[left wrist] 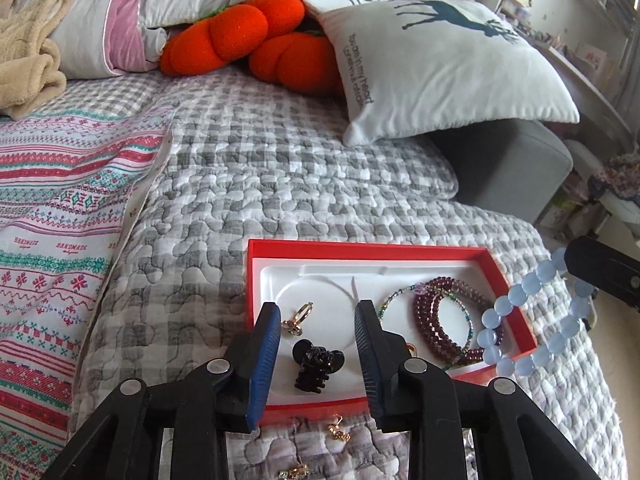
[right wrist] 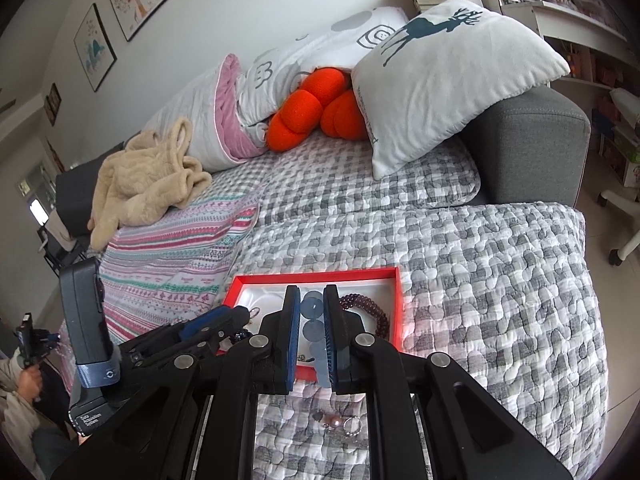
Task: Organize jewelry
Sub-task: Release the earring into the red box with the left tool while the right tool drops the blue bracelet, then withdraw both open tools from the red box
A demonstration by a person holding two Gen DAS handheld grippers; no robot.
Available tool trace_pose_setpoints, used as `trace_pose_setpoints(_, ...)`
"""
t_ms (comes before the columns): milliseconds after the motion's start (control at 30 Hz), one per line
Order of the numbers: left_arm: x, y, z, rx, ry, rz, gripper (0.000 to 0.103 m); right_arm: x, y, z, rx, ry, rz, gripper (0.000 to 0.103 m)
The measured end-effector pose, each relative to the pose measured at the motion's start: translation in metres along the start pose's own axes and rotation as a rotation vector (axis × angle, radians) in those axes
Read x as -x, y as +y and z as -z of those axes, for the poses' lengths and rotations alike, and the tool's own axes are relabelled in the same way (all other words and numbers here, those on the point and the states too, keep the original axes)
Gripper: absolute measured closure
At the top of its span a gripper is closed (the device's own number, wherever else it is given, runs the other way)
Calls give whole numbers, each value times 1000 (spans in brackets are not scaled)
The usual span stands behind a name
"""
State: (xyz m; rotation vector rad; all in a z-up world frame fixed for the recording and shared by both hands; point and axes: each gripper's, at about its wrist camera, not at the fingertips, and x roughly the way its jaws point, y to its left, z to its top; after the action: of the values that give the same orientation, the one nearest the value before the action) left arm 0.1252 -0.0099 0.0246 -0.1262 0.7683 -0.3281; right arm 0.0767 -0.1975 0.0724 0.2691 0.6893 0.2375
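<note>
A red box (left wrist: 362,249) with a white insert lies on the grey checked quilt; it also shows in the right wrist view (right wrist: 394,304). Inside lie a black hair claw (left wrist: 316,365), a gold earring (left wrist: 298,320), a dark red bead bracelet (left wrist: 444,320) and a thin green bead ring (left wrist: 394,296). My left gripper (left wrist: 318,330) is open above the claw, holding nothing. My right gripper (right wrist: 312,316) is shut on a pale blue bead bracelet (right wrist: 313,330), which hangs over the box's right edge in the left wrist view (left wrist: 532,320).
Loose gold earrings (left wrist: 338,432) and small charms and a ring (right wrist: 340,424) lie on the quilt in front of the box. A deer cushion (left wrist: 444,64), orange plush (left wrist: 256,36), a striped cloth (left wrist: 60,216) and a beige garment (right wrist: 144,184) lie behind.
</note>
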Motion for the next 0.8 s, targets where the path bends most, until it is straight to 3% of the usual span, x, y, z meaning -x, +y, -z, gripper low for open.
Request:
trace_pose_setpoints(167, 14, 10, 7, 37, 31, 17, 67, -4, 6, -7, -7, -10, -11, 91)
trace_pose_setpoints(300, 22, 17, 18, 35, 48, -10, 54, -12, 16, -9, -10, -13, -27, 91)
trace_pose_setpoints(500, 20, 27, 31, 11, 96, -62, 45, -35, 32, -4, 18, 25, -35, 91)
trace_pose_setpoints(800, 12, 32, 43, 24, 145, -71, 35, -57, -2, 0, -28, 77, 46, 91)
